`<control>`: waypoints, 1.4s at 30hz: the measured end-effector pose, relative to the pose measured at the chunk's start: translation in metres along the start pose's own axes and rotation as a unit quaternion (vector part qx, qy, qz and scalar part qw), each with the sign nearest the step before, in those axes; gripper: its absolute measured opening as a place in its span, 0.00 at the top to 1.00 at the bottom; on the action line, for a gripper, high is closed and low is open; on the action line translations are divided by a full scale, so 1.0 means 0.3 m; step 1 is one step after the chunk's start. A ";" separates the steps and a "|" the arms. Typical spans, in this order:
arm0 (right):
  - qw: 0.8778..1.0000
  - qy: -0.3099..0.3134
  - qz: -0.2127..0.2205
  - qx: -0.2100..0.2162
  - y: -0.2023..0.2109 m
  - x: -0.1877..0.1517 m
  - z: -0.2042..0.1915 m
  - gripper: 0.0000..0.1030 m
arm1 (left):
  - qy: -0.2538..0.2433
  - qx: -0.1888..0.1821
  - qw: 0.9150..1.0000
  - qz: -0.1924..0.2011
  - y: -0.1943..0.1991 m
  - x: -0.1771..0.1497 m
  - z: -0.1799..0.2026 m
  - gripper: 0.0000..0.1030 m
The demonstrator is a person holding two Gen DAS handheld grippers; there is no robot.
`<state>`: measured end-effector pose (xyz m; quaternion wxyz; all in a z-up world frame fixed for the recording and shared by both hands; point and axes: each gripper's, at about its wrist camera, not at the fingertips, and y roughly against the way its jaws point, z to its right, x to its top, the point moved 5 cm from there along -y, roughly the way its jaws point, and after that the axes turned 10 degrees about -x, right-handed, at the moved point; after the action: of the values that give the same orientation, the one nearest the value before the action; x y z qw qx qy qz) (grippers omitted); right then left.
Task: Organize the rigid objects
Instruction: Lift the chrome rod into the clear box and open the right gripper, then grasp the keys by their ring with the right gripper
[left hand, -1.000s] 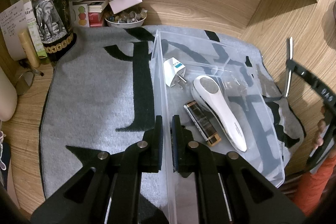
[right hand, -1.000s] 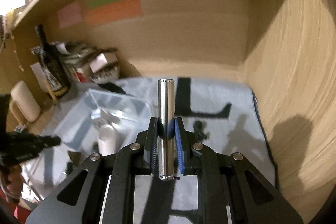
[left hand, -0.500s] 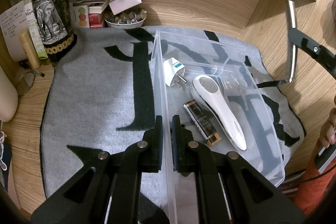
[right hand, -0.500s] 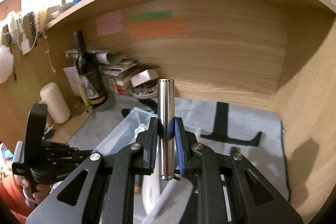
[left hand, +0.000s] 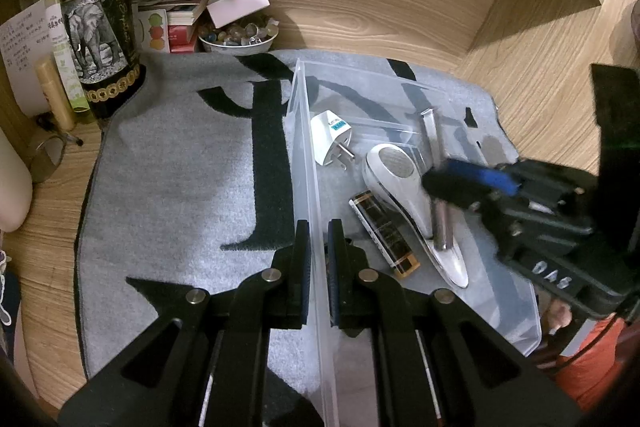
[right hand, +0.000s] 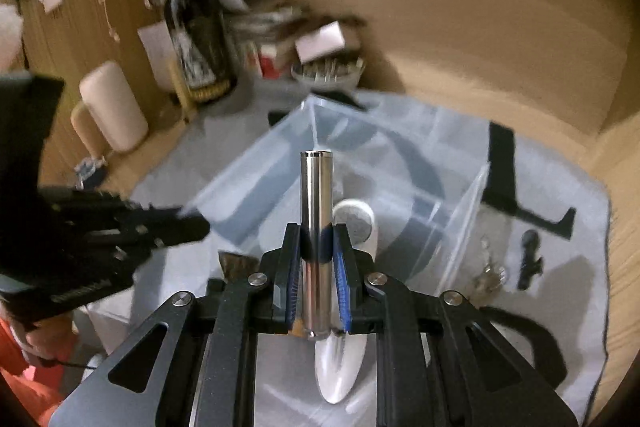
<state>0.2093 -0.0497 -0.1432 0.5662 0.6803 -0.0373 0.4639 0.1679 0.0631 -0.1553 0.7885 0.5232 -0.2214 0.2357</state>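
Note:
A clear plastic bin (left hand: 316, 163) sits on a grey mat. My left gripper (left hand: 319, 239) is shut on the bin's near left wall. Inside the bin lie a white plug adapter (left hand: 330, 137), a white handheld device (left hand: 404, 195) and a black and gold rectangular item (left hand: 386, 233). My right gripper (right hand: 317, 267) is shut on a shiny metal cylinder (right hand: 316, 227) and holds it over the bin, above the white device (right hand: 352, 223). In the left wrist view the cylinder (left hand: 434, 163) hangs inside the bin beside the right gripper (left hand: 460, 183).
A dark wine bottle (left hand: 100, 27), stacked papers and a bowl of small items (left hand: 238, 37) stand at the back left. Keys (right hand: 490, 269) and a small black object (right hand: 528, 257) lie on the mat right of the bin. Wooden walls enclose the back and right.
My right gripper has swung from high at the right down over the bin, carrying the metal cylinder. The left gripper has kept its hold on the bin wall.

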 end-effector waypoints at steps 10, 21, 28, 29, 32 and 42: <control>1.000 0.008 -0.030 0.002 -0.035 -0.020 -0.011 0.85 | -0.001 -0.003 1.000 -0.004 -0.009 -0.002 -0.009 0.93; 1.000 -0.020 0.002 -0.012 0.054 0.013 0.052 0.48 | -0.001 -0.003 1.000 -0.005 -0.015 -0.002 -0.013 0.93; 0.994 -0.052 0.052 -0.075 0.165 0.059 0.211 0.37 | -0.003 -0.001 1.000 -0.003 -0.008 -0.004 -0.010 0.92; 0.993 -0.059 0.057 -0.086 0.176 0.062 0.241 0.37 | -0.004 -0.001 1.000 -0.002 -0.007 -0.004 -0.009 0.93; 0.989 -0.076 0.061 -0.111 0.190 0.063 0.316 0.37 | -0.004 0.002 1.000 -0.002 -0.007 -0.006 -0.010 0.93; 0.986 -0.099 -0.009 -0.136 0.049 -0.061 0.440 0.37 | -0.003 0.008 1.000 -0.005 -0.006 -0.005 -0.003 0.94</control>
<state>0.2682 -0.1699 -0.1354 0.6513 0.6396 -0.1494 0.3798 0.1679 0.0632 -0.1580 0.7845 0.5315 -0.2191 0.2324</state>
